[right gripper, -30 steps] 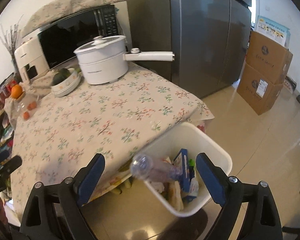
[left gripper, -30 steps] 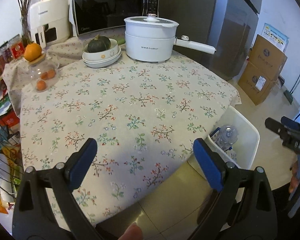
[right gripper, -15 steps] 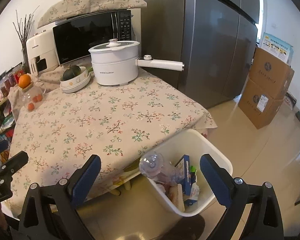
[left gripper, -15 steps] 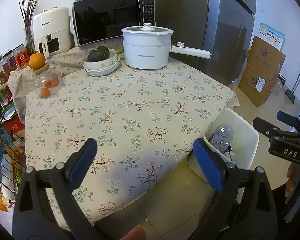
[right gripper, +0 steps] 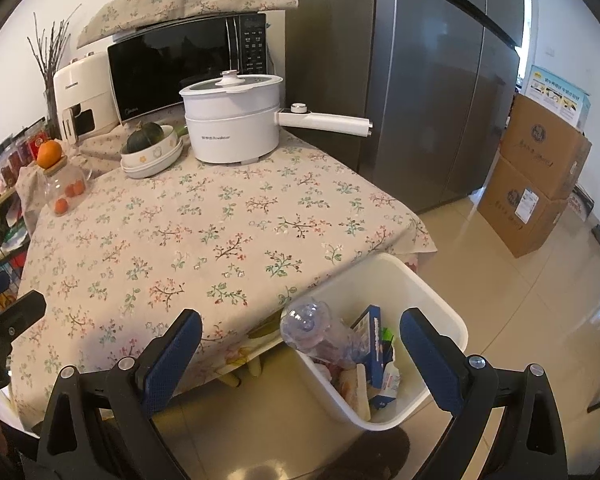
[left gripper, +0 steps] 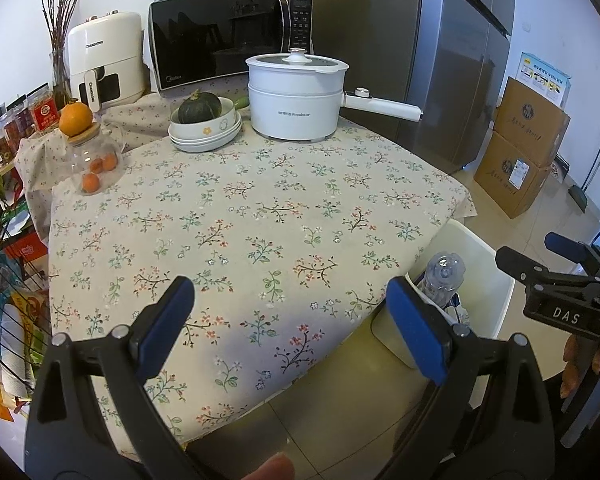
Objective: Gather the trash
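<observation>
Grippers level, facing table: left gripper (left gripper: 290,320) wide, empty; right gripper (right gripper: 300,354) wide, empty above bin (right gripper: 428,300).

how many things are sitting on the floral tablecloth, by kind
electric pot: 1
stack of bowls holding a squash: 1
glass jar with an orange on its lid: 1
total: 3

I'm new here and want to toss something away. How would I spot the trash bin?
Find the table with the floral tablecloth. On the floor at its corner nearest the grey fridge stands the white plastic bin. Unlike the brown cardboard boxes nearby, it is open-topped, with a clear plastic bottle poking out.
</observation>
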Action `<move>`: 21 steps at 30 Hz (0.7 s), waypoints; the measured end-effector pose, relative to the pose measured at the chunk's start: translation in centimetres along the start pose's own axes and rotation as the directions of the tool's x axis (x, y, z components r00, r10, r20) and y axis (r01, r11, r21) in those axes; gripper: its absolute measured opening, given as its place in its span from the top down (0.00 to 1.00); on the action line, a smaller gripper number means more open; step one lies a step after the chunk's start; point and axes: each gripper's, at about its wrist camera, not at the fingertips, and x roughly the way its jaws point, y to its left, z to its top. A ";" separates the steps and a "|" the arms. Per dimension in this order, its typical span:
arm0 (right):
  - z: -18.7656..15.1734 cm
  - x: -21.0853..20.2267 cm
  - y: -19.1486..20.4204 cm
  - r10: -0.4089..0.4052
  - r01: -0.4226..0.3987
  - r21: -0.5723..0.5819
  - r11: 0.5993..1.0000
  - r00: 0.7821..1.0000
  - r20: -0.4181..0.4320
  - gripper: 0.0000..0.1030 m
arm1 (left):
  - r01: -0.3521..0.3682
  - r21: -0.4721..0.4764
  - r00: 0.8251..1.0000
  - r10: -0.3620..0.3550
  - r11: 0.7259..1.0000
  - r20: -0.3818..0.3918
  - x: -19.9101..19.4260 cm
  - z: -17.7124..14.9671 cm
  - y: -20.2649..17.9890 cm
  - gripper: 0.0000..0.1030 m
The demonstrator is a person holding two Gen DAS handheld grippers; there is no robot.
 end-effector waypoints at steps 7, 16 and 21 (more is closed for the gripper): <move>0.0 0.1 0.0 -0.002 0.002 0.002 1.000 1.000 -0.001 0.02 | 0.001 0.001 1.000 -0.001 1.000 0.001 0.0 0.0 0.0 0.06; -0.1 0.1 0.0 -0.001 0.001 0.003 1.000 1.000 -0.003 0.02 | 0.001 0.002 1.000 -0.001 1.000 -0.001 -0.1 0.0 0.0 0.06; -0.1 0.0 0.0 -0.002 0.002 0.003 1.000 1.000 -0.002 0.02 | 0.001 0.002 1.000 -0.001 1.000 -0.001 -0.1 0.0 -0.1 0.06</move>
